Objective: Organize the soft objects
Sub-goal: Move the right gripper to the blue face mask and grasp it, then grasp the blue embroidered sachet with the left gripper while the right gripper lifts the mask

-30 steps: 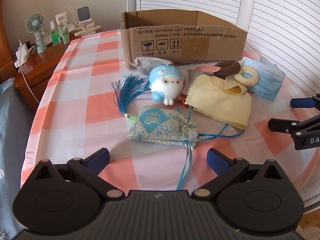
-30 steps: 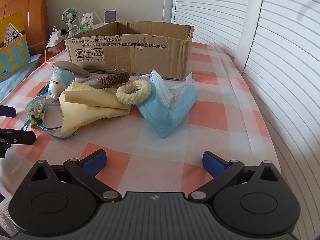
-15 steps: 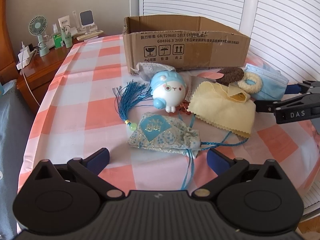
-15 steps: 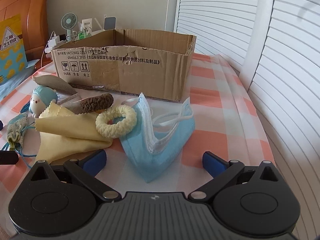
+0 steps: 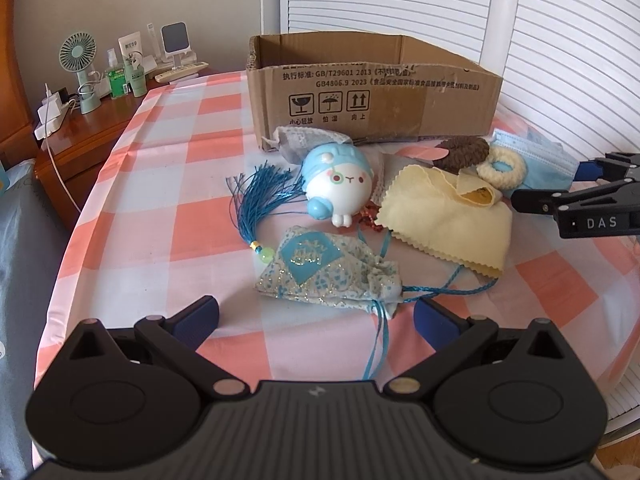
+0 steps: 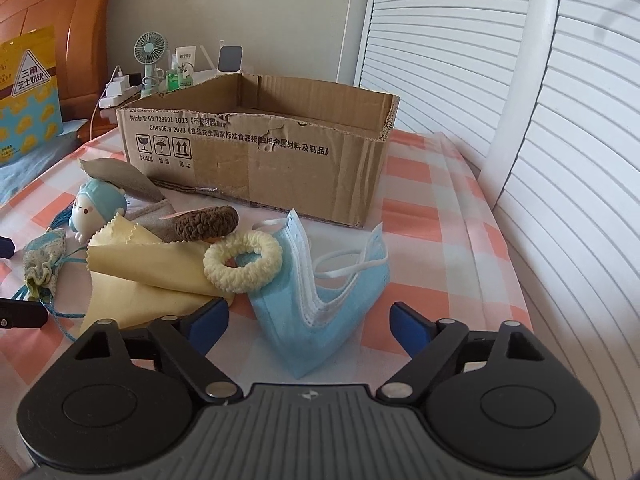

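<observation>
Our right gripper (image 6: 308, 318) has just been closing around the mask (image 6: 320, 300) before the box (image 6: 256, 160), pads not pressing yet. Left gripper (image 5: 316, 314) gapes, empty, by the pouch (image 5: 328, 276).

Left gripper (image 5: 316, 316) low at six o'clock, angled downward, jaws spread wide with nothing gripped, right gripper (image 6: 308, 316) reaching in from three o'clock, tilted down, jaws just narrowing yet apart, pads pressing nothing

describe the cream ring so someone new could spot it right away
Start at the cardboard box on the checked tablecloth. In front of it lies a pile of soft things; the cream ring leans on the blue face masks, beside the brown knitted piece. It alone is a fuzzy pale loop with a hole.
</observation>
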